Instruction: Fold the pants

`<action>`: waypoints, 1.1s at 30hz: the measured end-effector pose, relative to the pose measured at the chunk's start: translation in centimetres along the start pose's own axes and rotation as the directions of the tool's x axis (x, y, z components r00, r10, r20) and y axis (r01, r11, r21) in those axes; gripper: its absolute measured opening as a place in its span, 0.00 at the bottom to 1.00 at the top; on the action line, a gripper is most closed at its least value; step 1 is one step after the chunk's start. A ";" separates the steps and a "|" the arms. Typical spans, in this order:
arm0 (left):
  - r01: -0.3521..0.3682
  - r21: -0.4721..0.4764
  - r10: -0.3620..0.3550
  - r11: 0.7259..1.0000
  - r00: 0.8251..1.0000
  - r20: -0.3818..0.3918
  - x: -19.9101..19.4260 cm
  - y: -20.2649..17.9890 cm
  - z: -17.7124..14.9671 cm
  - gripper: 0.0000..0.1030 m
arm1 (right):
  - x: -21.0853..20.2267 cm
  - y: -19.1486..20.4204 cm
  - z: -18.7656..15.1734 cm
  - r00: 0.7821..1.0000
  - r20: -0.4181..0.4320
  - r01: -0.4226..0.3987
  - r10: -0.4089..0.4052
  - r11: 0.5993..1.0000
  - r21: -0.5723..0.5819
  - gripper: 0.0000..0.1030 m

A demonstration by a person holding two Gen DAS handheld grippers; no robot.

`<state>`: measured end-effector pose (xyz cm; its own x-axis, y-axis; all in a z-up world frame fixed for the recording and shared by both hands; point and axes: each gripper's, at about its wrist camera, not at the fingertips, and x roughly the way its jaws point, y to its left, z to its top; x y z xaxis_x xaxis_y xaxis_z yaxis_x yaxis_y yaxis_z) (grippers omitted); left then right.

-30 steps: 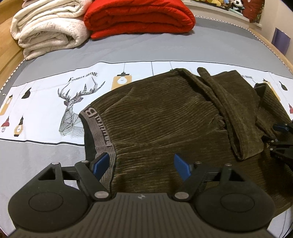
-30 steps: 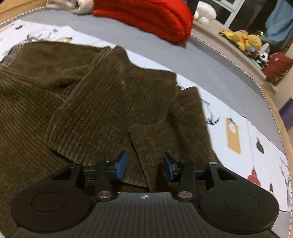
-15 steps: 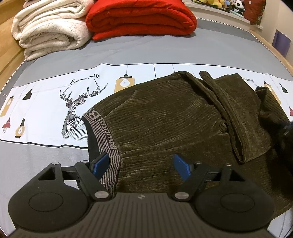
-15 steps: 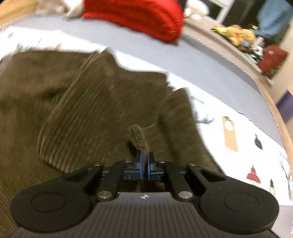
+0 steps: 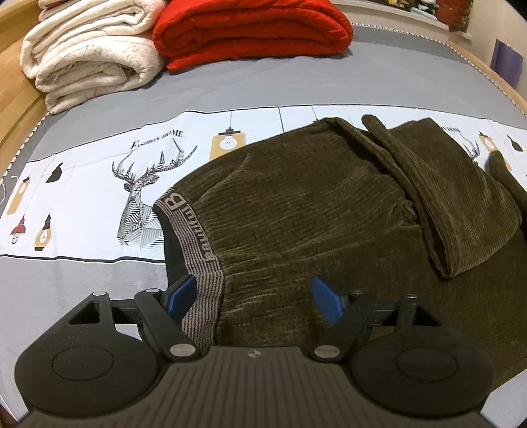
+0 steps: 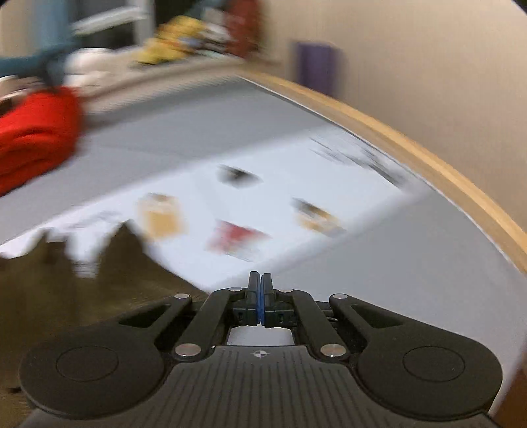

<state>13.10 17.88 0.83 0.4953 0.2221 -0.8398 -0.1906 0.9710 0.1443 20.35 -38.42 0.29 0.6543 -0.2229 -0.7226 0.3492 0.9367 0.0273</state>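
Note:
Dark olive corduroy pants (image 5: 313,204) lie spread on the bed, with the grey lettered waistband (image 5: 194,237) at the left. One leg (image 5: 444,197) is folded back over the seat at the right. My left gripper (image 5: 253,293) stands open low over the waistband end; the band runs by its left finger. The right wrist view is smeared by motion. My right gripper (image 6: 260,280) is shut, pads together, and I see no cloth between them. It points over the printed sheet (image 6: 263,197), with the pants (image 6: 82,296) behind it at the lower left.
A folded white blanket (image 5: 92,56) and a folded red blanket (image 5: 250,29) lie at the far end of the bed. The sheet's deer print (image 5: 141,177) is left of the pants. The bed's wooden edge (image 6: 428,164) curves along the right, with a wall behind.
My right gripper closed on a fold of the pant leg, then swung fast to the right and rolled; its view now faces the sheet and bed edge. The left gripper has not moved.

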 end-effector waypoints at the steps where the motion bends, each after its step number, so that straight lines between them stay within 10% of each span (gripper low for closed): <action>1: 0.001 0.005 -0.001 1.000 1.000 -0.001 0.0 -0.1 -0.1 0.80 | 0.5 -2.0 -0.4 0.999 -0.036 0.028 -0.026 0.999 0.041 0.00; 4: -0.001 0.014 0.001 1.000 1.000 -0.004 0.2 -0.9 0.0 0.80 | 1.9 -6.1 -2.3 0.989 -0.144 0.039 -0.025 0.995 0.093 0.00; 10: 0.006 0.041 -0.006 0.999 1.000 -0.003 0.4 -3.0 0.3 0.81 | 2.4 -4.3 -3.3 0.946 -0.145 -0.278 0.289 0.956 0.093 0.04; 15: 0.008 0.074 -0.007 0.997 1.000 -0.012 0.9 -4.3 0.2 0.81 | 2.2 0.0 -2.3 0.892 -0.143 -0.426 0.428 0.904 0.041 0.43; 21: 0.007 0.055 -0.006 0.998 1.000 -0.015 1.2 -3.8 0.6 0.82 | 7.3 1.5 -1.4 0.844 -0.182 -0.406 0.505 0.822 0.399 0.53; 30: 0.007 0.059 -0.006 0.998 1.000 -0.015 1.1 -3.1 0.5 0.82 | 10.5 2.6 -2.4 0.864 -0.179 -0.305 0.471 0.771 0.559 0.52; 33: 0.008 0.049 -0.008 0.999 1.000 -0.006 0.8 -2.6 0.5 0.82 | 10.5 3.0 -2.5 0.892 -0.186 -0.259 0.412 0.803 0.536 0.33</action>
<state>14.46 15.63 0.06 0.4914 0.2138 -0.8443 -0.1446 0.9760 0.1630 26.62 -37.27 -8.97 0.6027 0.2373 -0.7619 0.4705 0.6655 0.5795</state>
